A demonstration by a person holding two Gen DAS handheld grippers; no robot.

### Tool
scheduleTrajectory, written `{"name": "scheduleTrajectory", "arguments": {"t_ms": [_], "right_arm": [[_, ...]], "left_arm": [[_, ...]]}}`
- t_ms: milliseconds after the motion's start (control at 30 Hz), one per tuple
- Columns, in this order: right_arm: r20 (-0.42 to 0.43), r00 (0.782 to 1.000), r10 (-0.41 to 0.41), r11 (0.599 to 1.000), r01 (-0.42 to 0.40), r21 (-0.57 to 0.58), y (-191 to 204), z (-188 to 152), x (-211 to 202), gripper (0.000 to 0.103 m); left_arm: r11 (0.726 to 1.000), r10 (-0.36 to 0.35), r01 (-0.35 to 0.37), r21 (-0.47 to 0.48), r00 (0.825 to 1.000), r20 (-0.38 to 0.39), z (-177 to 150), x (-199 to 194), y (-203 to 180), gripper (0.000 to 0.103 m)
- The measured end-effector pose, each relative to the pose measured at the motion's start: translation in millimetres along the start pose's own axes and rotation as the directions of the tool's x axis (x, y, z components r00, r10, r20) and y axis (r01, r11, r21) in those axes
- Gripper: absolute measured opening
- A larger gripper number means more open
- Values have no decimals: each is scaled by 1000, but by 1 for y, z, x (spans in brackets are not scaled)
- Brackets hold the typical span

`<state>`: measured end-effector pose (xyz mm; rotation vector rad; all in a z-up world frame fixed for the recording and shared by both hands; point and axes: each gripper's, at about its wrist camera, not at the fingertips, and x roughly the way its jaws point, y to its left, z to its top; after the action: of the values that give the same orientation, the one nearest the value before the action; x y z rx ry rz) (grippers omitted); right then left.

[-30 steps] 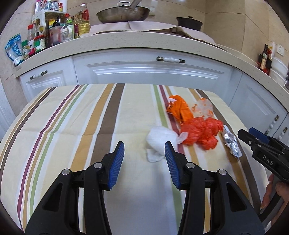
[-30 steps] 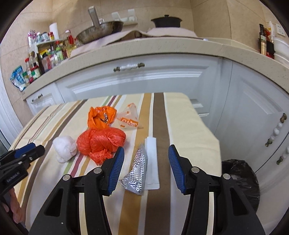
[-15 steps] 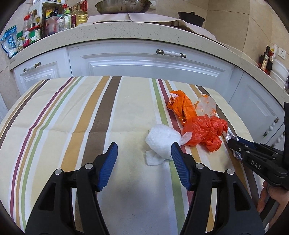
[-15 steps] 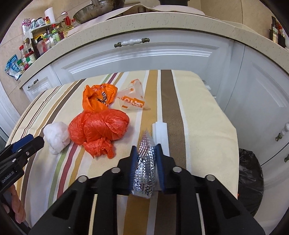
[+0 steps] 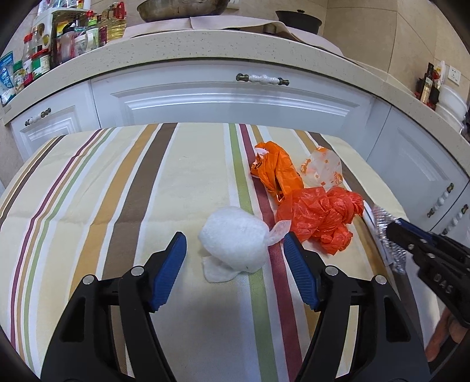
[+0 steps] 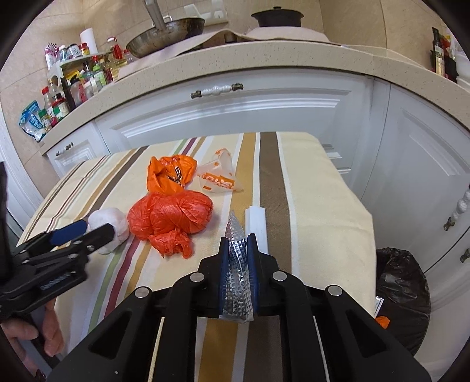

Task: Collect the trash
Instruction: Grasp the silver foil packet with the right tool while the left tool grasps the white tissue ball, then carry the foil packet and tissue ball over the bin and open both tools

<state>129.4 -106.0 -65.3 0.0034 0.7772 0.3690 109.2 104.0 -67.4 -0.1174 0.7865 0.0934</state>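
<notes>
Silver foil wrapper (image 6: pixel 237 264) sits pinched in the right gripper (image 6: pixel 238 258), ready to lift toward the black-lined bin (image 6: pixel 402 282). Left gripper (image 5: pixel 235 258) is opening, its jaws straddling the white wad (image 5: pixel 233 245) without touching; closing comes next.

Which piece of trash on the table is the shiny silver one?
The crinkly foil wrapper, pinched in the right gripper. The other pieces are orange bags or a white wad.

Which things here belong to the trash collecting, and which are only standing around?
Job: silver foil wrapper shut in right gripper; white wad ahead of opening left gripper; red bag; orange bag; printed wrapper; bin.
Around: pan; black pot; bottles.
</notes>
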Motion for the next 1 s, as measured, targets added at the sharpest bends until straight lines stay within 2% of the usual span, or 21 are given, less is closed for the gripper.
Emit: {"name": "scheduleTrajectory", "arguments": {"t_ms": [33,100,167,300,600,800,1000], "right_arm": [[3,1000,0,1000,0,1,-1,0,-2,14],[13,1000,-1,1000,1,4,-4,0,-6,14],[23,1000,-2,1000,2,11,-8,0,-10,14],[37,999,-10,1000,10,18,-13,-1,-17,14],[81,995,-53,998,50,43,-32,-10,-41,14],[96,989,-110,992,103,75,-57,-22,-60,14],[109,977,-185,977,170,132,-94,-39,-84,14]], "left_arm": [[1000,1,-1,2,1000,-4,0,2,-1,63],[1000,-8,8,6,1000,-25,-2,7,-2,46],[1000,-14,14,7,999,-41,-3,11,-2,36],[1000,-26,26,14,999,-36,-4,9,-3,23],[999,-31,31,33,999,8,-9,-19,-10,19],[989,-127,124,76,991,41,-10,-51,-46,19],[958,-237,230,169,971,23,-16,-61,-115,19]]}}
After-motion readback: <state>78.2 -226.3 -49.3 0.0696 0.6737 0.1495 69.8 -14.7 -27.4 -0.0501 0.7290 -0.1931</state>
